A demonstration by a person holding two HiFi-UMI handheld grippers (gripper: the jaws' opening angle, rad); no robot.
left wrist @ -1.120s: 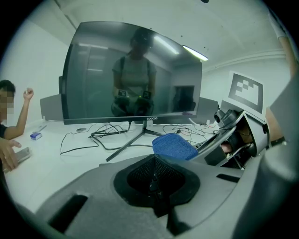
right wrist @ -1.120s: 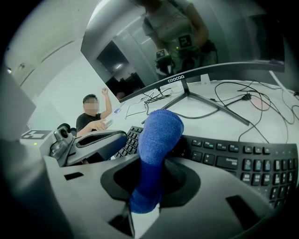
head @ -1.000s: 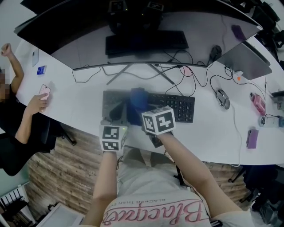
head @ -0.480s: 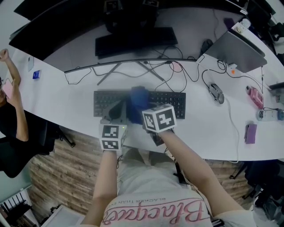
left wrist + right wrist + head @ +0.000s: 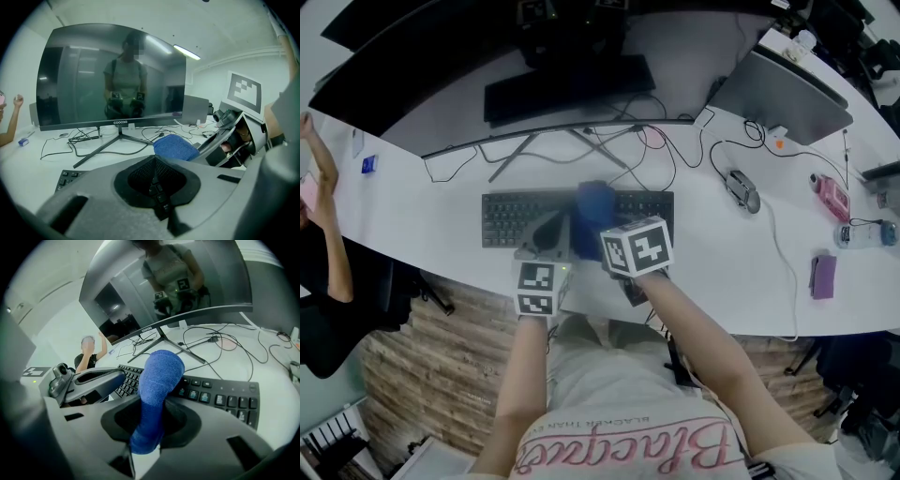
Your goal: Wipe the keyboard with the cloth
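A black keyboard (image 5: 514,218) lies on the white desk (image 5: 722,272) in front of a curved monitor. My right gripper (image 5: 587,234) is shut on a blue cloth (image 5: 593,208), which stands as a rolled wad over the middle keys. In the right gripper view the cloth (image 5: 158,385) rises from between the jaws, with the keyboard (image 5: 220,398) beyond it. My left gripper (image 5: 546,231) is shut with nothing in it, its tip over the keys just left of the cloth. Seen from the left gripper (image 5: 157,176), keys (image 5: 69,177) show at the lower left and the cloth (image 5: 174,146) to the right.
The monitor (image 5: 534,94) and its stand legs (image 5: 581,145) sit behind the keyboard, with loose cables (image 5: 661,155). A mouse (image 5: 741,188), a laptop (image 5: 787,94), a pink item (image 5: 832,197) and a purple item (image 5: 823,277) lie to the right. A person's arm (image 5: 321,202) reaches over the desk's left end.
Both grippers and the cloth have shifted rightward along the keyboard. The person at the left has raised an arm.
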